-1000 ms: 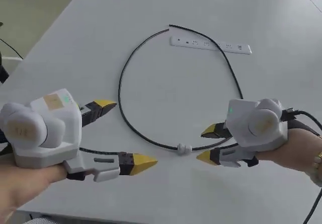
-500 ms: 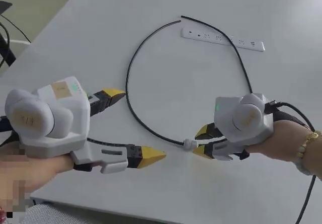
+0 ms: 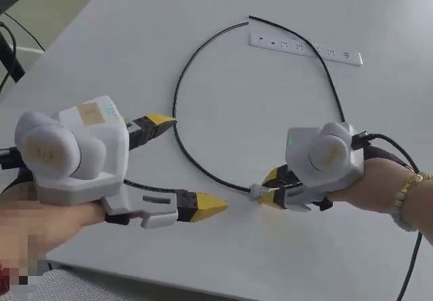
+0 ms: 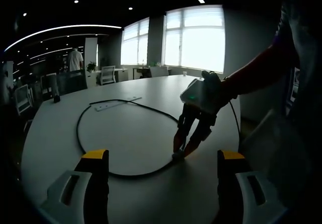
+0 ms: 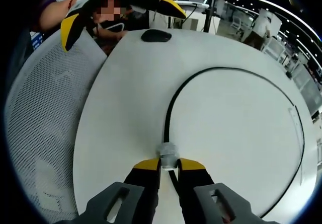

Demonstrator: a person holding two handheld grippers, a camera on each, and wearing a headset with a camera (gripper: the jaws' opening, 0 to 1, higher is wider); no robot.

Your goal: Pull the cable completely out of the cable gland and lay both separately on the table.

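So the right gripper (image 5: 169, 164) has its yellow-tipped jaws pulled in narrow around the small whitish plastic cable gland (image 5: 168, 153). The thin black cable (image 5: 166, 118) runs out between them, but it's hard to tell from any angle whether they're actually pinching yet. In the head view that right gripper (image 3: 270, 187) sits low on the white table (image 3: 257, 111), with the gland right at its tips. The left gripper (image 3: 188, 164) hovers wide open with nothing in it, just beside the stretch of cable leading away from the gland. The rest of the cable loops across the table up to a flat white power strip (image 3: 304, 48). The step in hand is probably getting a firm hold on the gland. To do it well, the right one should clamp the gland body square rather than the cable. The left should then grab the cable close to the gland and pull straight along its line, so nothing kinks or slips.
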